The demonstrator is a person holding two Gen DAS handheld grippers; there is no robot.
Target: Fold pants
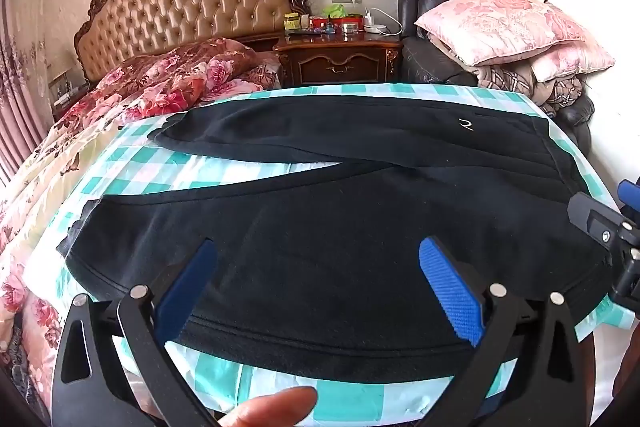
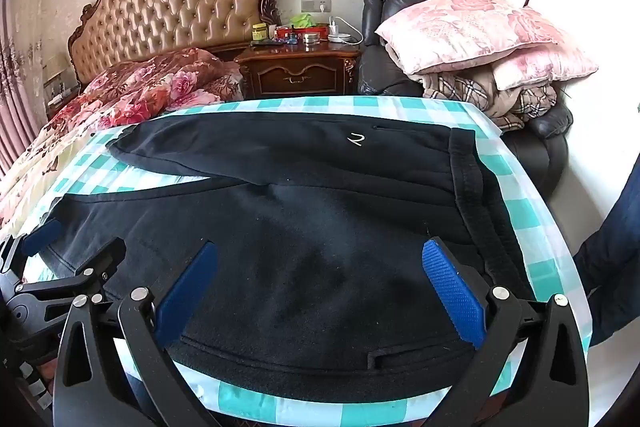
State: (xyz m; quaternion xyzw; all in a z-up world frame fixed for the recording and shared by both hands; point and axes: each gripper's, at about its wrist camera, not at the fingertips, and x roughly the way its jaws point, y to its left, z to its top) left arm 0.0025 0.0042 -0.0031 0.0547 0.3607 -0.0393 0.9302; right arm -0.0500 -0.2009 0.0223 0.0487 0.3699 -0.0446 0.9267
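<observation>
Dark pants (image 1: 340, 219) spread flat on the checked cloth (image 1: 168, 167), long axis running left to right across both views: leg ends at the left, waistband (image 2: 472, 187) at the right, the far leg angling away from the near one. Over at the left, left gripper (image 1: 316, 291) hovering above the near leg, fingers wide, nothing between the blue pads (image 1: 448, 295), near edge of the fabric just below. A thumb (image 1: 276, 407) at the bottom rim. Further right, right gripper (image 2: 320, 291) spread wide too, empty, above the seat, closer to the waistband. Likely next: each side dipping to pinch that near edge.
</observation>
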